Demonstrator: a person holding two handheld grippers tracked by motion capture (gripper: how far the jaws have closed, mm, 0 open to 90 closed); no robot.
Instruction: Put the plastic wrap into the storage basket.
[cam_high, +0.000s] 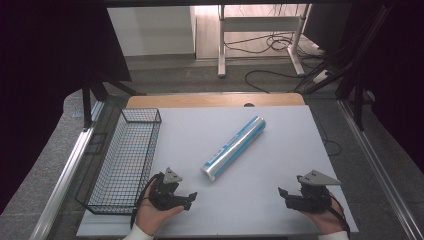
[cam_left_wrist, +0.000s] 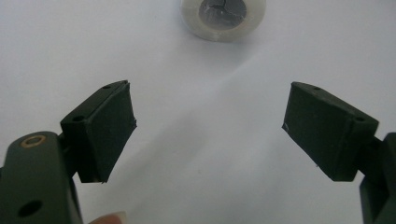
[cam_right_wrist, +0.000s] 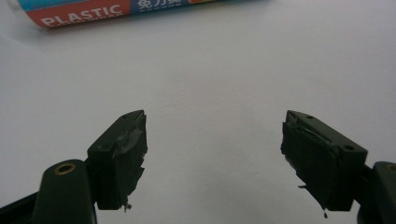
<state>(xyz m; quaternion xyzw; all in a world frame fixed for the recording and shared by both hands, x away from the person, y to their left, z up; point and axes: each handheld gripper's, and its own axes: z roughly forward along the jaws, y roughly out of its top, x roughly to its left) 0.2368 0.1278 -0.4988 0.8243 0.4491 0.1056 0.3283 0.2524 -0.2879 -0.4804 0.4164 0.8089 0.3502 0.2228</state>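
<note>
The roll of plastic wrap (cam_high: 234, 148) lies on its side on the white table (cam_high: 280, 150), diagonal, just right of the wire basket (cam_high: 125, 160), which stands at the left edge of the table. The near end of the roll (cam_left_wrist: 219, 16) points toward the left gripper (cam_high: 189, 199). This gripper rests near that end, between the roll and the basket's near corner; its jaws are spread wide with nothing between them. The right gripper (cam_high: 282, 192) sits well apart from the roll, on its right side. Its jaws are also spread wide and hold nothing. In the right gripper view the label of the roll (cam_right_wrist: 116, 10) reads "PLASTIC".
</note>
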